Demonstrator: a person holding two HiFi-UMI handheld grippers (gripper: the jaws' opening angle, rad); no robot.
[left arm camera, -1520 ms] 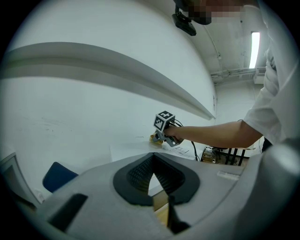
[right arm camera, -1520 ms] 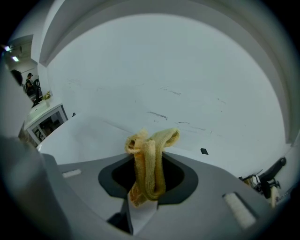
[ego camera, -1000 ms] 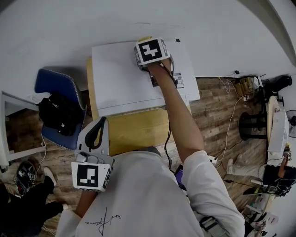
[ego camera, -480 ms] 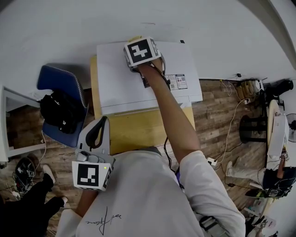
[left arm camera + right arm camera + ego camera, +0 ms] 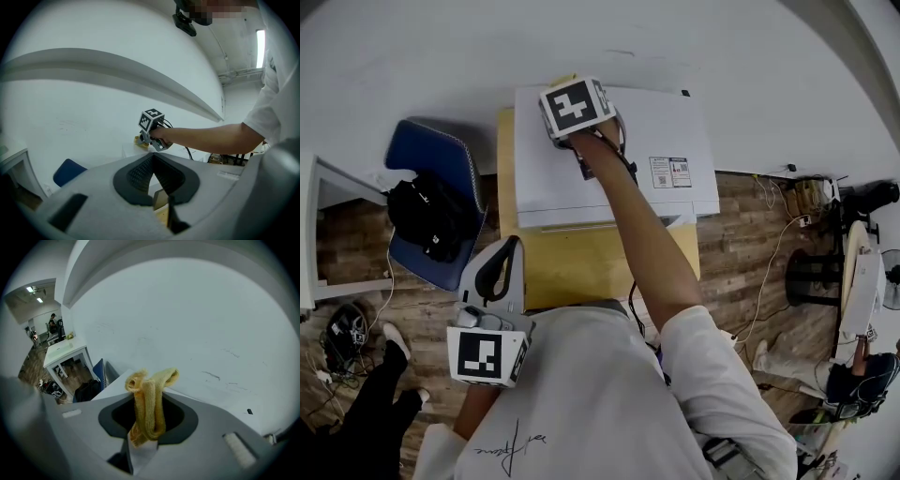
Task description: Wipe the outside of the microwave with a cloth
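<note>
The white microwave (image 5: 661, 131) stands on a wooden table, seen from above in the head view. My right gripper (image 5: 570, 94) rests on its top near the far left corner, shut on a yellow cloth (image 5: 566, 81). In the right gripper view the folded cloth (image 5: 149, 404) sticks up between the jaws, with the microwave's white top (image 5: 112, 384) below and the wall just behind. My left gripper (image 5: 510, 242) is held low near the person's body, away from the microwave. Its jaws meet with nothing between them, as the left gripper (image 5: 153, 161) view shows.
The wooden table (image 5: 581, 267) juts out in front of the microwave. A blue chair (image 5: 441, 169) with a black bag (image 5: 427, 217) stands at its left, a white desk (image 5: 311, 234) farther left. Cables (image 5: 769, 244) lie on the floor at right. Another person's legs (image 5: 366, 412) show bottom left.
My right gripper has slid left across the microwave's top with the cloth, from around the middle toward the far left corner. The left gripper has stayed put.
</note>
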